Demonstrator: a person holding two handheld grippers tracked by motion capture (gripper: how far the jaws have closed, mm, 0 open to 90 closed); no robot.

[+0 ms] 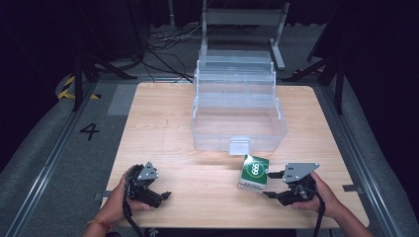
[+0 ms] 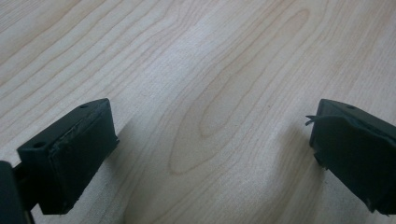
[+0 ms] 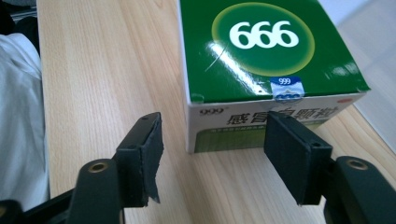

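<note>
1. The small green-and-white cardboard box with "666" printed in a yellow-ringed circle (image 3: pixel 273 49) lay flat on the pale wood-grain bench (image 1: pixel 163 123), near its front edge and just in front of the latch of the clear plastic tiered storage case (image 1: pixel 237 111), which stood open behind it.
2. Your right hand-held gripper (image 3: pixel 224 154) had its jaws spread apart with nothing between them. They sat just short of the box's near end, and the right-hand jaw overlapped the white printed face in the right gripper view.
3. The step in hand looked like picking up the box. To do it well, you needed to shift the jaws sideways until both cleared the box's flanks, since they seemed offset from its centre line.
4. You were best to push forward so the pads met the long sides squarely, then close gently; thin card would likely dent under hard pressure.
5. Your left hand-held gripper (image 1: pixel 157 193) rested low over bare bench, well apart from the box, jaws wide and empty.
</note>
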